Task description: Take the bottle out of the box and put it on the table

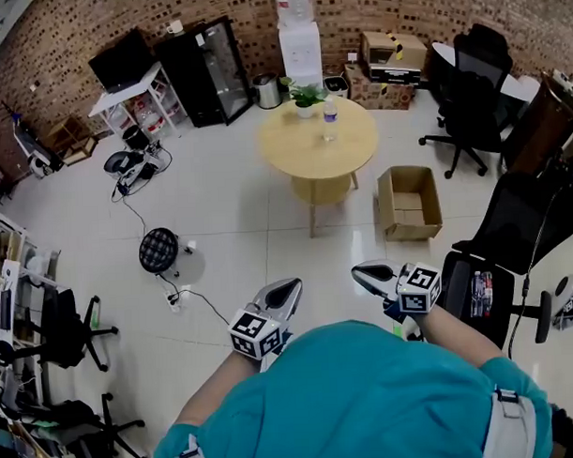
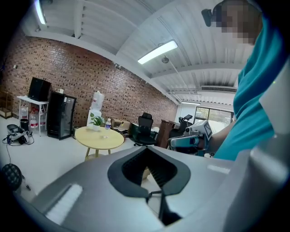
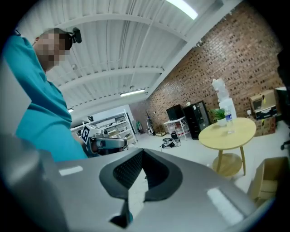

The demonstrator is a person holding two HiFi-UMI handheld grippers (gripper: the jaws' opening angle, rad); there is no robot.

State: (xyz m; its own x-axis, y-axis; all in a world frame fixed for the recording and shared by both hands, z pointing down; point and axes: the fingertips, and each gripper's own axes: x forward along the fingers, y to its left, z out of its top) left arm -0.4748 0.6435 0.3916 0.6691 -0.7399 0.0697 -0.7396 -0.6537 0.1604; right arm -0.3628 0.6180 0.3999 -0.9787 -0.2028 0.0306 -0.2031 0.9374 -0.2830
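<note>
**Bottle Placement Check: Standing Clear of the Table**

The bottle (image 1: 330,119) stood upright on the round table (image 1: 354,151), just beside the potted plant (image 1: 305,98) near the table's far edge. The cardboard box (image 1: 386,206) sat open on the floor to the right of the table, near its foot. Its inside showed only cardboard, with no bottle visible. On that evidence the transfer appeared complete.

The left tongs (image 1: 285,291) and the right tongs (image 1: 367,274) were well apart from the table, close to the operator's body and pointing level toward it. Both were clenched, with nothing between the jaws.

The step in hand was judged to be standing clear. To do it well:

1. Hold both tongs clenched, level and apart from each other.
2. Confirm that the bottle stands upright and inboard of the table's rim.
3. Give room to the box and to the black office chair (image 1: 512,225) on the table's right side, since either could catch a foot.
</note>
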